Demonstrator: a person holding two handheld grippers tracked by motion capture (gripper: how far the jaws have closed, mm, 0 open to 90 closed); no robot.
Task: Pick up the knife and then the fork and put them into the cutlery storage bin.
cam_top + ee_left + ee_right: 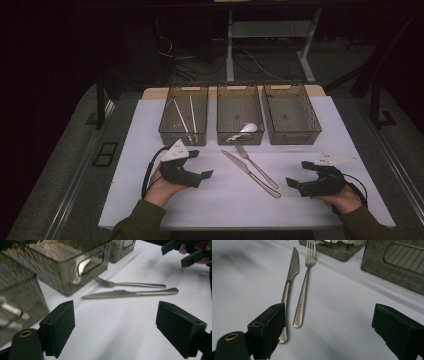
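Observation:
A steel knife [251,174] and a fork [256,165] lie side by side on the white mat, slanting from the middle bin toward the near right. My left gripper [201,164] hovers left of them, open, with nothing between its jaws. Its own view looks across bare mat at the knife [130,293] and fork [130,284] past the gripper [120,327]. My right gripper [298,174] rests low at the right, open and empty, pointing at the handles. In the right gripper view the knife [289,287] runs behind the left jaw, beside the fork [304,285].
Three translucent grey bins stand in a row at the back. The left bin [177,136] holds white chopsticks [186,117], the middle bin [240,139] a white spoon [246,130], and the right bin [295,137] looks bare. The white mat [150,200] ends near my forearms.

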